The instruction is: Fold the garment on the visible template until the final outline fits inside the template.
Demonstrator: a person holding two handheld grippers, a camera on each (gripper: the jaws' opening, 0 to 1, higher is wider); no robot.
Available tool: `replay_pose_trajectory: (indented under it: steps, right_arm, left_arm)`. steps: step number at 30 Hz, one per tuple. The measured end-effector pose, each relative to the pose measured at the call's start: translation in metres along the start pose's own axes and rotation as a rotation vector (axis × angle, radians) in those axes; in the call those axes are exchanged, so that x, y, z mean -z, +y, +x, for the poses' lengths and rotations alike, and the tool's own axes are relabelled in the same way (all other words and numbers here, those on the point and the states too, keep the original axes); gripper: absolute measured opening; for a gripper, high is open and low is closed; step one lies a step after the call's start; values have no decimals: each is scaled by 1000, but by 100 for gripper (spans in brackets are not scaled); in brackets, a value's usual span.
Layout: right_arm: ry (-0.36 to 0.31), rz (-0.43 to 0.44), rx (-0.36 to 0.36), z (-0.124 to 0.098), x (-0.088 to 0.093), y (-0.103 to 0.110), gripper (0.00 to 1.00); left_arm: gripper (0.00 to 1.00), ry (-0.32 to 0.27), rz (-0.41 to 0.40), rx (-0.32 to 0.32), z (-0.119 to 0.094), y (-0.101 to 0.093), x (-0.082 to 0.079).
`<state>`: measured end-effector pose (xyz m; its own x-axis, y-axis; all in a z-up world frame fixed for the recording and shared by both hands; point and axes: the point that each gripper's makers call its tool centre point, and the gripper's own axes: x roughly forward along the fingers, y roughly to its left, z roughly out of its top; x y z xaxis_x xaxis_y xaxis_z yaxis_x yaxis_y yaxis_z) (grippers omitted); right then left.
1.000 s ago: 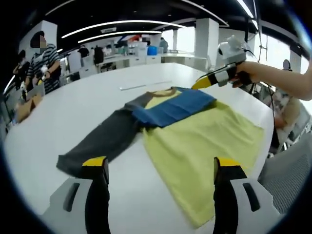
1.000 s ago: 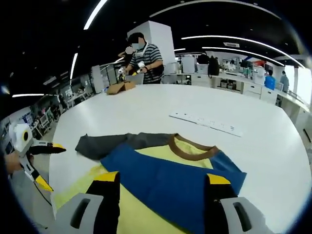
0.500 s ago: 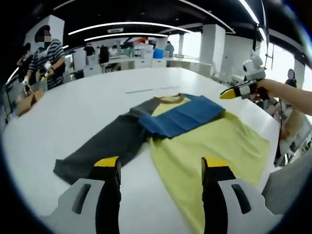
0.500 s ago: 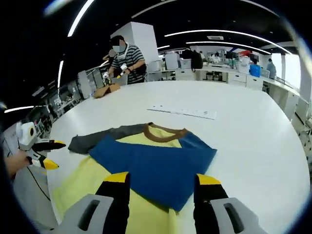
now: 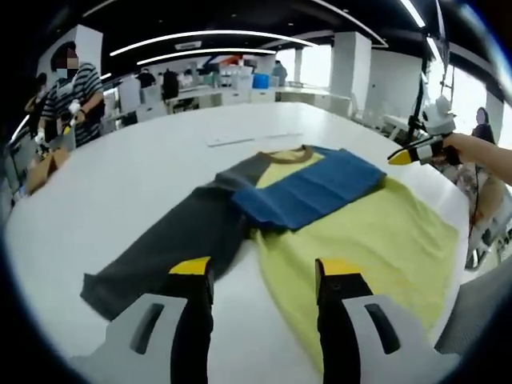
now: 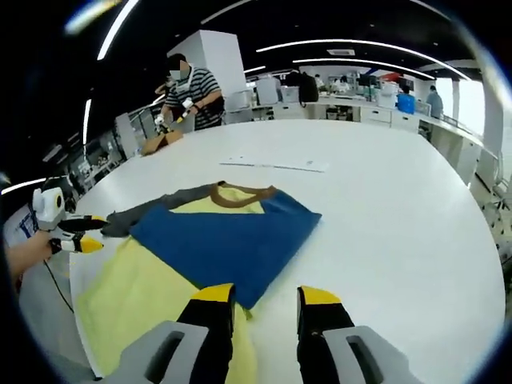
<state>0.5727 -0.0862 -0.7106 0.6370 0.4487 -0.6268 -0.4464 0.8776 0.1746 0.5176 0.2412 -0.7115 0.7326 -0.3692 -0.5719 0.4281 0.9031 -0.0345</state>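
1. The shirt (image 5: 320,216) lies flat on the table (image 5: 144,176), blue sleeve folded across.
2. My left gripper (image 5: 262,276) and right gripper (image 6: 260,298) hover part-open, empty.
3. It looks limp and light; I'd pinch the grey sleeve (image 5: 160,252) cuff.

We looked through left gripper view from low over hem end of T-shirt (image 5: 320,200), facing up its length toward brown collar, grey sleeve nearest. We looked through right gripper view from opposite side, near blue folded sleeve, facing across white table (image 6: 384,200). Both views shared shirt, table, striped-shirted person (image 5: 68,96) beyond; each caught other gripper at frame edge.
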Motion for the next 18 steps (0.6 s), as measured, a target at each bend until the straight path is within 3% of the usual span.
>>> replay_pose_trajectory:
  steps: [6,18]
  right_arm:
    - [21,-12,-10,0,11,3,21]
    - [81,-30,-73,13,31,9,17]
  left_arm:
    - [36,25,-1,0,11,1,8]
    - [26,30,-21,3,30,3,9]
